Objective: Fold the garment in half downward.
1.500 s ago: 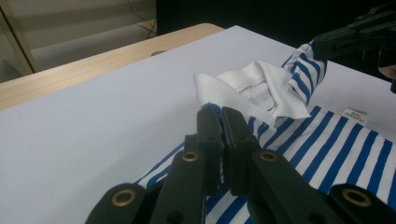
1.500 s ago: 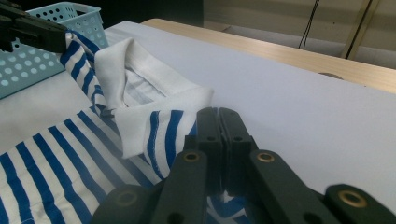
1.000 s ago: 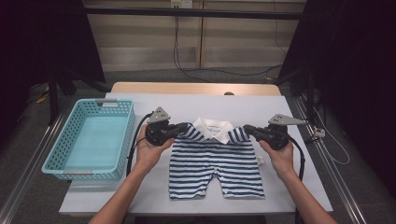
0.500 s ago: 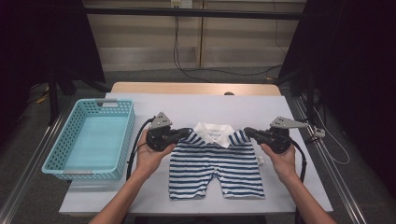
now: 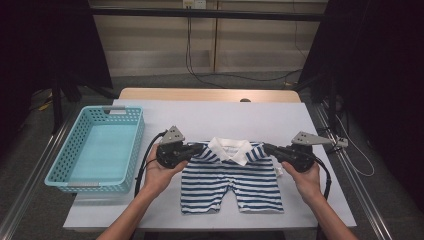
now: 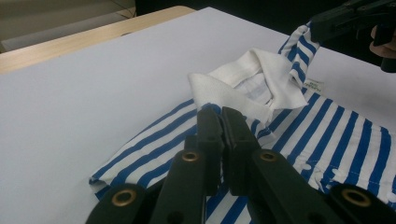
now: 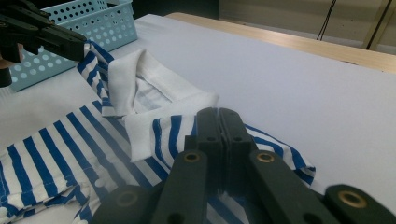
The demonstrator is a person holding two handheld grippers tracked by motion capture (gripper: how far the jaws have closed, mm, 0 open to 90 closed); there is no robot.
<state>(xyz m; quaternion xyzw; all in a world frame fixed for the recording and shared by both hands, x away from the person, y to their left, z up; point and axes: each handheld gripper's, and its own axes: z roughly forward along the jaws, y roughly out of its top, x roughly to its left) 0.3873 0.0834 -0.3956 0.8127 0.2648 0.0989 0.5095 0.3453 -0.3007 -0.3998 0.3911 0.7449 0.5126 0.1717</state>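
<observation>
Step in hand, as judged: each shoulder of a striped romper [image 5: 232, 177] is pinched for a lift or fold. To do it well, raise both grippers level and together, so the cloth hangs even and the collar stays centred; keep the pinch firm, since thin fabric may slip.

Tabletop [image 5: 220, 117]: white sheet over a wood top, romper lying flat at its near middle.
Basket [image 5: 98, 148]: turquoise, perforated, left of the romper, nothing in it.
Romper: blue and white stripes, short legs toward the person, white collar [image 5: 231, 148] at the far end.
Left gripper [image 5: 196, 149]: jaws closed on the romper's left shoulder.
Right gripper [image 5: 269, 149]: jaws closed on the romper's right shoulder.
Room: dark surrounds, pale panelled wall beyond the romper, black cables [image 5: 240, 77] on the floor.
</observation>
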